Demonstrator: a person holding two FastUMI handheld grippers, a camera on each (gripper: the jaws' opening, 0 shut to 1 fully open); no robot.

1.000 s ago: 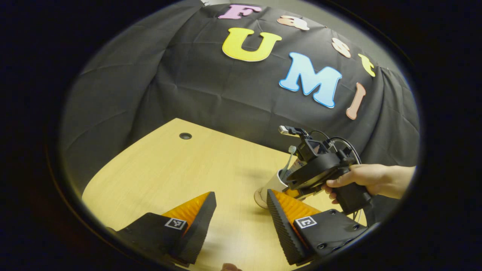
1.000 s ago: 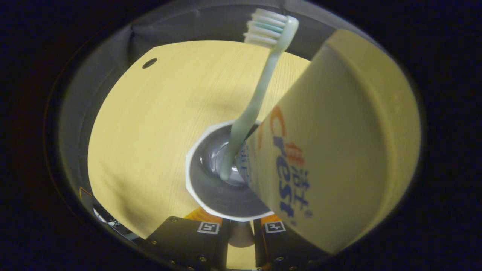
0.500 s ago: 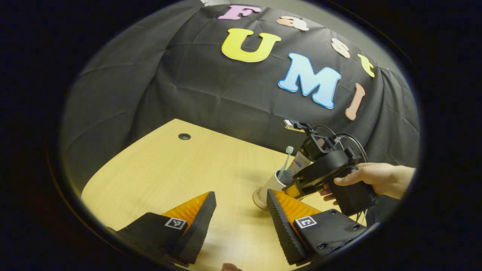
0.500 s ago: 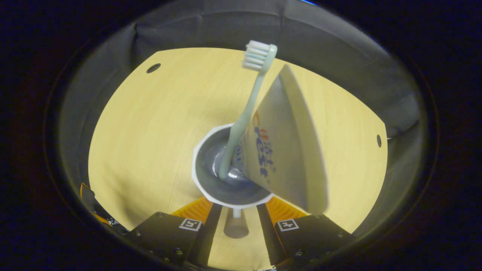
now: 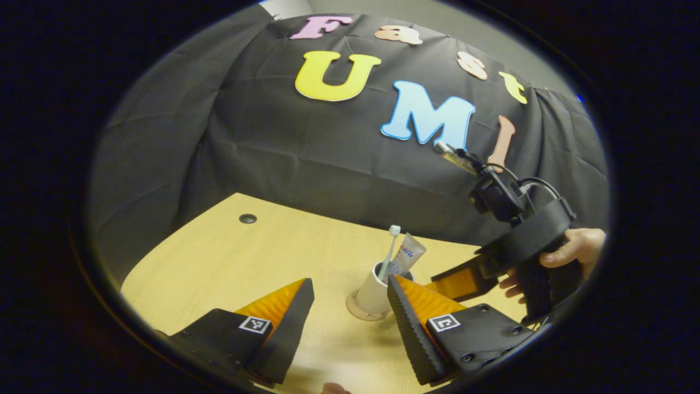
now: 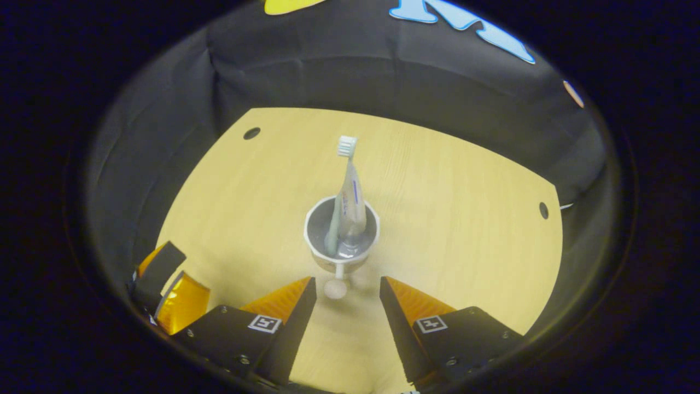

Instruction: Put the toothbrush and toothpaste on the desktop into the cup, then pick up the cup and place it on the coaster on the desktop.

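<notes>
A white cup [image 6: 342,241] stands upright on a round coaster [image 5: 367,312] on the wooden desktop [image 6: 448,208], holding the toothbrush [image 6: 343,180], bristles up, and the toothpaste [image 6: 353,205] tube leaning beside it. In the right gripper view, the right gripper [image 6: 347,298] sits just short of the cup, its jaws spread wide and holding nothing, the cup centred beyond the gap. In the left gripper view, a hand [image 5: 569,257] holds that tool raised to the right of the cup, tilted down toward it. The left gripper [image 5: 350,306] hovers low over the desktop, jaws also wide apart and empty; its right finger appears to overlap the cup, though contact cannot be judged.
</notes>
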